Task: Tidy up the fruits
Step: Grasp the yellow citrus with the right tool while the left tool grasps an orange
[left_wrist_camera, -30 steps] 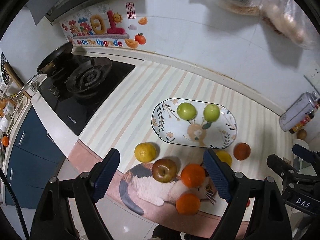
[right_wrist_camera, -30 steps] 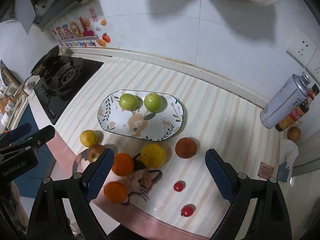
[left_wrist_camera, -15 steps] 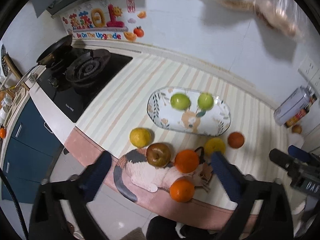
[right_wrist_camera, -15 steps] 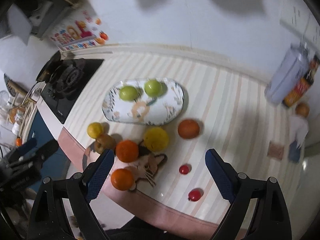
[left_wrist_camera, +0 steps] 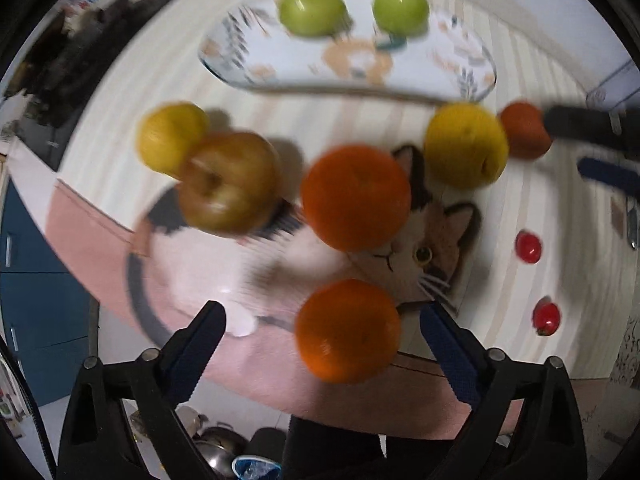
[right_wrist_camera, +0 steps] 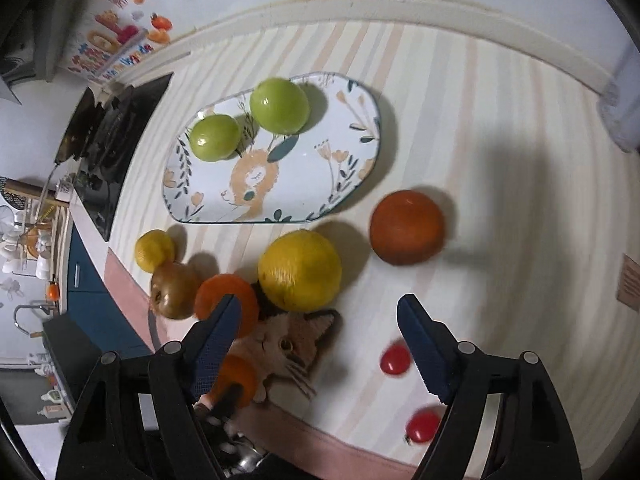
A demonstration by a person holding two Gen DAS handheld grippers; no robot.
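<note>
Textured blue pads (left_wrist_camera: 450, 352); round glossy orange (left_wrist_camera: 347, 330)

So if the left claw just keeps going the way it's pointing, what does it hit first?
Most likely the near orange, which sits between the closing left claw fingers, not yet touched. It lies at the mat's front edge. The blurred picture leaves depth unclear, so this is a best guess.

Crowded fruit cluster (left_wrist_camera: 352, 196) — bare plate (right_wrist_camera: 304, 184) front

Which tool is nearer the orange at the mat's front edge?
Left. The left tool has that orange between its closing jaws, untouched. The right tool sits off to its side, the orange behind one finger.
</note>
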